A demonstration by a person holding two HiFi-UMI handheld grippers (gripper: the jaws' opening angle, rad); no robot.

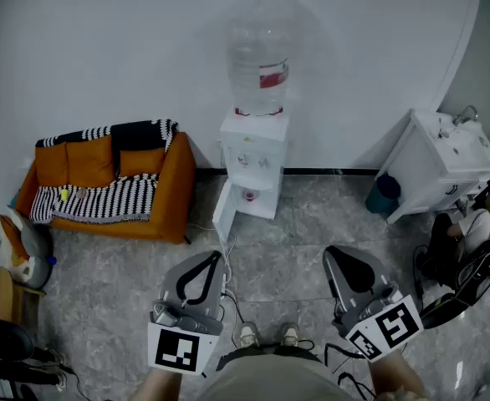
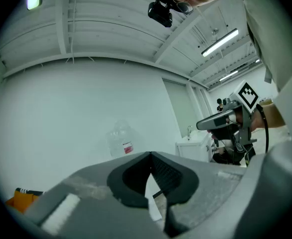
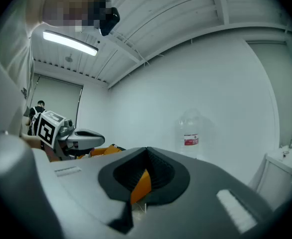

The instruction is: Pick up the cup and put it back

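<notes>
1. Head view shows both tongs held low over the floor (image 1: 303, 224) in front of me, well apart from the dispenser (image 1: 253, 140) that stands against the wall.
2. The left gripper (image 1: 216, 256) has its jaws pressed tip to tip with nothing between them. The right gripper (image 1: 334, 251) is closed the same way. The orange seen through its loop is the sofa (image 1: 175, 192) far behind, not something held.
3. I take the small pinkish thing in the dispenser's recess, under the taps (image 1: 246, 162), to be the cup (image 1: 249, 195). It is too small for me to be sure.
4. As I judge it, the step in hand is the approach, because neither gripper is near the cup.
5. To do it well I would:
   - walk straight at the dispenser and keep clear of its lower door (image 1: 225, 211), which hangs open on the left;
   - lead with the right gripper for that reason;
   - open the jaws wide before reaching the recess, not inside it.
6. I would bring the gripper in level and low enough to pass under the taps, with one jaw on each side of the cup wall.
7. I would close gently, since a light cup may crush or skid, then lift only slightly before drawing it out.
</notes>
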